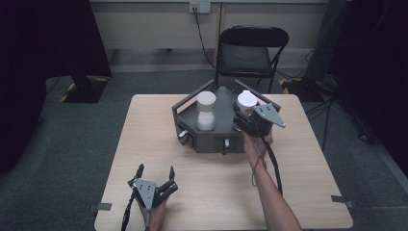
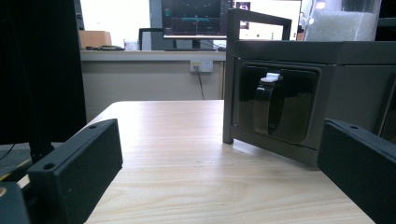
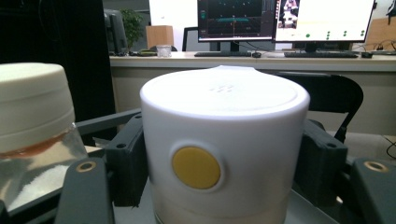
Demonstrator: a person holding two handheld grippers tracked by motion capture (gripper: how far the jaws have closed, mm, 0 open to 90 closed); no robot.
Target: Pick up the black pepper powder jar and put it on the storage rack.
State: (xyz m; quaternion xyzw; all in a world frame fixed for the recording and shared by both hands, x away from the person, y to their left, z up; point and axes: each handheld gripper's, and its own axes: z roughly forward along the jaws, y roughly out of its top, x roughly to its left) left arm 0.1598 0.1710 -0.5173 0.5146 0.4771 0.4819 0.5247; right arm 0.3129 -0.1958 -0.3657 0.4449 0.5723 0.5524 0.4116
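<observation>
The right claw (image 1: 246, 115) is clamped on a white canister (image 3: 224, 144), its black jaws pressing the round wall from either side just below the lid. The canister stands at the right end of the dark grey tray (image 1: 211, 137) at the far middle of the table (image 1: 144, 144), well apart from the left claw (image 1: 155, 178), which rests near the front left edge with its jaws spread and nothing between them.

The canister looks like smooth, hard plastic: stiff enough to take a firm squeeze, probably light, but slick and round, so it could twist or slide in the pads. Gripping across the widest part of the body, as now, seems safest; the lid rim might pop loose.

The right claw's camera shows a yellow button (image 3: 196, 168) on the canister's side and, to the left, a clear jar (image 3: 35, 140) with a cream lid and white grains inside. From above, that jar (image 1: 206, 111) is seen standing in the tray's middle. The left claw's camera shows a dark latch (image 2: 268, 105) on the tray's front wall.
</observation>
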